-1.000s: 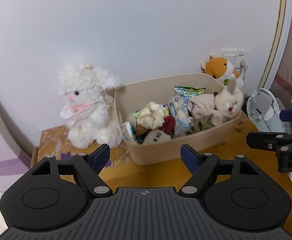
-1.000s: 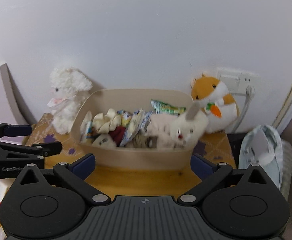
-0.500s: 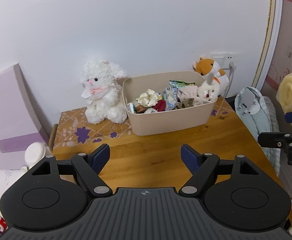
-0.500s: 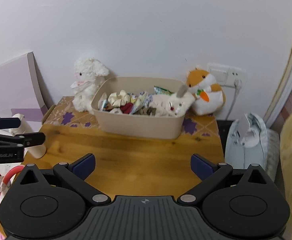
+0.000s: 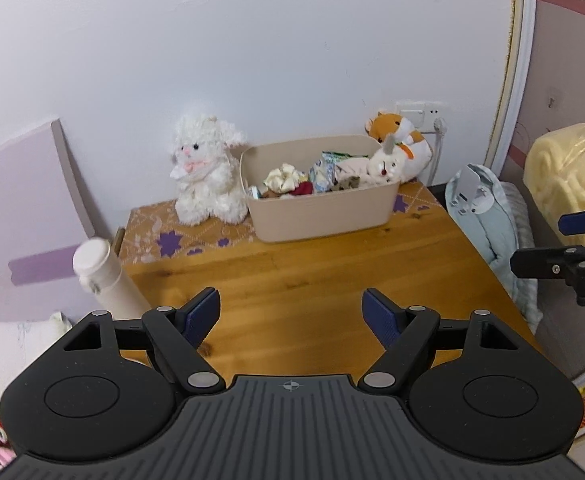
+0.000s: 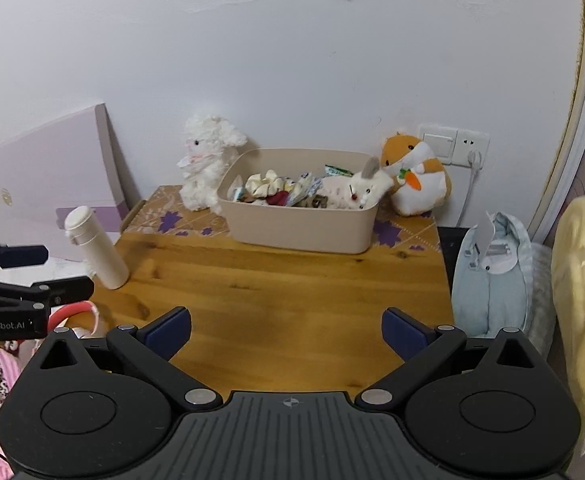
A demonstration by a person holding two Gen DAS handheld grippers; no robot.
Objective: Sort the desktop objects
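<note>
A beige bin (image 5: 324, 208) (image 6: 292, 228) stands at the back of the wooden desk (image 5: 312, 280) (image 6: 276, 292), filled with a rabbit plush (image 6: 356, 192), scrunchies and snack packets. A white lamb plush (image 5: 206, 170) (image 6: 206, 162) sits left of it, an orange hamster plush (image 5: 400, 136) (image 6: 416, 172) right of it. My left gripper (image 5: 292, 314) hangs open and empty over the desk's near part. My right gripper (image 6: 286, 330) is also open and empty, well short of the bin. Each gripper shows at the edge of the other's view.
A white bottle (image 5: 104, 276) (image 6: 96, 254) stands at the desk's left edge. A lilac board (image 6: 48, 172) leans on the wall at left. A pale blue bag (image 6: 492, 272) and a yellow blanket (image 6: 584, 300) lie right of the desk. A wall socket (image 6: 452, 146) holds a plug.
Both grippers have drawn back from the bin and risen, so the whole desk now shows. Their jaws stayed open and empty.
</note>
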